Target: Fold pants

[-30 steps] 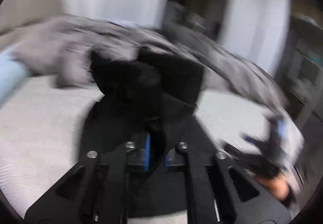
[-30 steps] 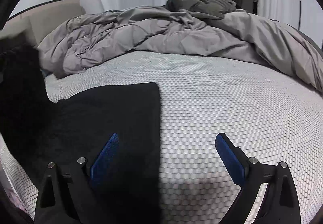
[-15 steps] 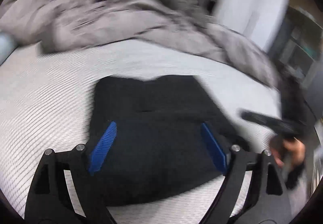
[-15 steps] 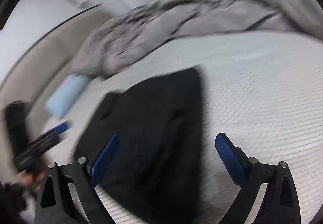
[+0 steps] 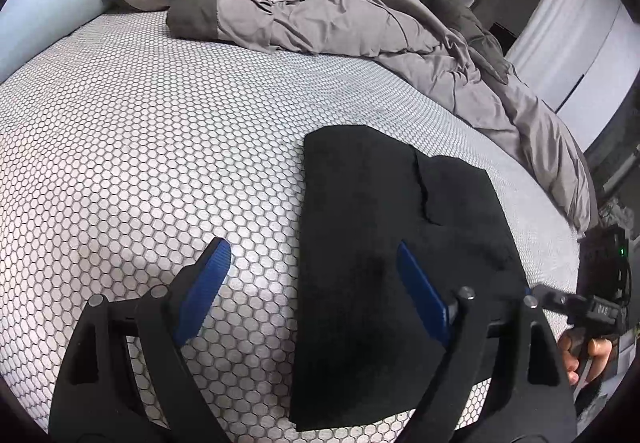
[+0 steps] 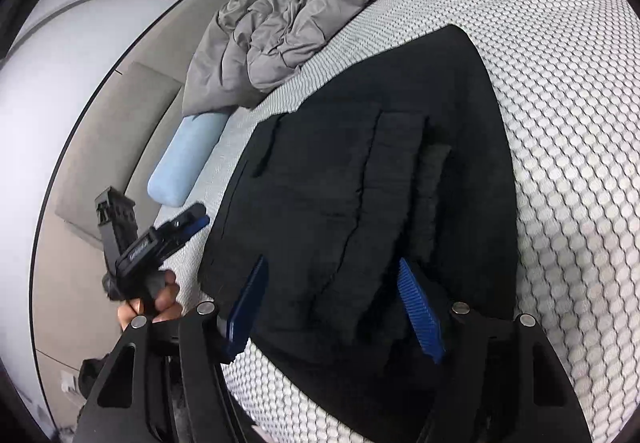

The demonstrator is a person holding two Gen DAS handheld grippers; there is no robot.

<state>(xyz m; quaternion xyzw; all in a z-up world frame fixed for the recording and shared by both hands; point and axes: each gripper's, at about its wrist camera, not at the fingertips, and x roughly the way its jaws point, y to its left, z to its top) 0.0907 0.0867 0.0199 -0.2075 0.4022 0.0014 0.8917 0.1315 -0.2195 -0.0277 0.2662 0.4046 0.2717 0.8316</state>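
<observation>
From the left wrist view we see, at far left, a pale blue bolster [image 5: 48, 15] lying at the edge of the mattress [image 5: 140, 131] with its honeycomb-patterned cover, and beyond it a rumpled grey duvet [image 5: 320, 3] heaped along the far side. Our left gripper [image 5: 316, 283] stands wide open and holds nothing: its left pad hangs over bare mattress, its right pad over the near part of the black pants [image 5: 400, 243]. The pants lie folded into a compact, roughly rectangular stack on the mattress, right of centre, with a layered edge showing near the top. At far right a hand [image 5: 588, 355] grips the handle of the other tool. From the right wrist view we see, at left, a hand [image 6: 160, 303] around the left tool's handle, with the bolster [image 6: 188, 159] and the duvet [image 6: 304, 15] behind it. Our right gripper [image 6: 336, 307] is partly open and its jaws are closing; the near edge of the folded pants [image 6: 360, 183] lies between the blue pads, though we cannot see them pressing on the cloth. Bare mattress [image 6: 568, 123] fills the right.
</observation>
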